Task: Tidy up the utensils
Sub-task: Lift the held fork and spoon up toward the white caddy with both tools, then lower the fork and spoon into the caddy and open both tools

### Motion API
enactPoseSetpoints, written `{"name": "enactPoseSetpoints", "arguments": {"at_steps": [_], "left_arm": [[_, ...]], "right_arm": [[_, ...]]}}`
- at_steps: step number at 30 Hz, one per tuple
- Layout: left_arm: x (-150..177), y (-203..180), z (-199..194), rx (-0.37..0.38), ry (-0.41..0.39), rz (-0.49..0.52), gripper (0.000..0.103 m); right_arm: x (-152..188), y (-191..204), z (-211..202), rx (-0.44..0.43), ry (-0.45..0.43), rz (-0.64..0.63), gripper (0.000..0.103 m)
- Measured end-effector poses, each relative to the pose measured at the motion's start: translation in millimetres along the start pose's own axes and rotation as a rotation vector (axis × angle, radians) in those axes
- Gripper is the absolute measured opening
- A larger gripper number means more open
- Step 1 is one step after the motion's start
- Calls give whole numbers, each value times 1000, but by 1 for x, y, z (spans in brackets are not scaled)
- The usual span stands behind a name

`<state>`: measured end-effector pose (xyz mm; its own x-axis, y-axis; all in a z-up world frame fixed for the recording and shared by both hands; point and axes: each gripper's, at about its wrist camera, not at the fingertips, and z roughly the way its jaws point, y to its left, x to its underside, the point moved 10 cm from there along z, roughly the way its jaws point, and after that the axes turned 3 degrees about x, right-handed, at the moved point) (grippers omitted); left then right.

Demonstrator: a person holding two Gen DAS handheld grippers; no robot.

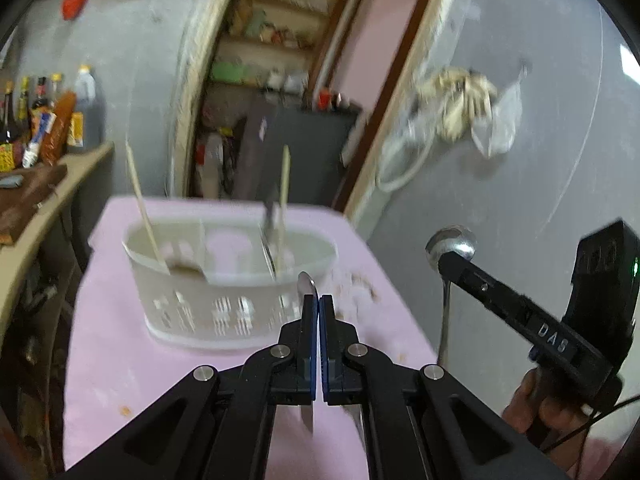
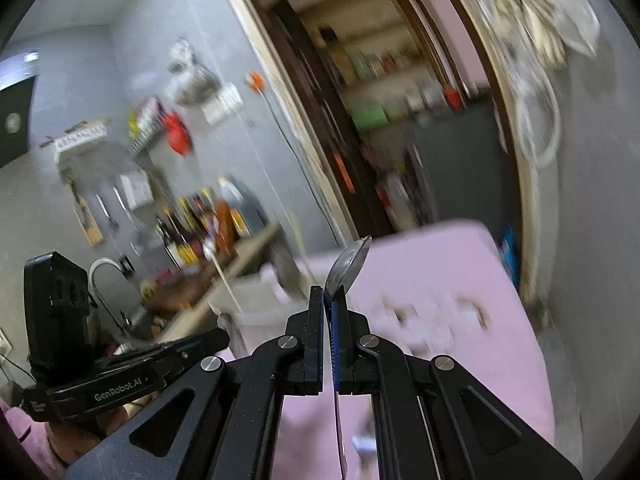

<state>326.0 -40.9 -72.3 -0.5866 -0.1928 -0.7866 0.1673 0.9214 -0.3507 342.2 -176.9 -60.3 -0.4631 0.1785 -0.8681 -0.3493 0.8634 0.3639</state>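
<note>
1. Left gripper: jaws closed almost fully, only a thin slit between the blue pads. A flat metal utensil is pinched between them; rounded tip pokes out above the fingertips, the other end shows below the jaws. Type not certain (blurred, edge-on)
2. Right gripper: jaws closed onto a steel spoon. Bowl sticks up above the fingertips, tilted to the right; handle runs down between the pads and out below
3. In the left wrist view the right gripper appears at the right, held by the person's hand; same spoon seen bowl-up, handle hanging straight down, held off the right edge of the table
4. In the right wrist view the left gripper appears at lower left, tip pointing right
5. Table with pink cloth lies under both grippers; small marks and crumbs on the cloth near the right side
6. White perforated plastic basket sits on the cloth just beyond the left gripper tips. An inner divider splits it into compartments
7. Basket contents: one wooden stick leaning in the left part, another wooden stick upright in the right part, with a dark metal utensil beside it
8. Left, further back: counter with sauce bottles along a grey wall
9. Farthest: open doorway to shelves, heavily blurred
</note>
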Motion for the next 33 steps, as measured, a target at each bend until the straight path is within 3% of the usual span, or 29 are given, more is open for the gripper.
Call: {"name": "enactPoseSetpoints", "arguments": {"at_steps": [8, 15, 20, 23, 33], "left_arm": [[-84, 29, -38, -48, -175, -13, 2], [-138, 51, -61, -27, -265, -47, 2], [-148, 56, -65, -37, -297, -30, 2], [-148, 62, -58, -66, -287, 1, 2], [-112, 81, -25, -120, -217, 24, 2]], "right_arm": [[-72, 68, 24, -108, -192, -92, 3], [-103, 101, 40, -159, -205, -100, 3], [-111, 110, 47, -169, -238, -114, 3], [-105, 98, 64, -146, -214, -82, 3], [-64, 68, 88, -68, -140, -85, 3]]}}
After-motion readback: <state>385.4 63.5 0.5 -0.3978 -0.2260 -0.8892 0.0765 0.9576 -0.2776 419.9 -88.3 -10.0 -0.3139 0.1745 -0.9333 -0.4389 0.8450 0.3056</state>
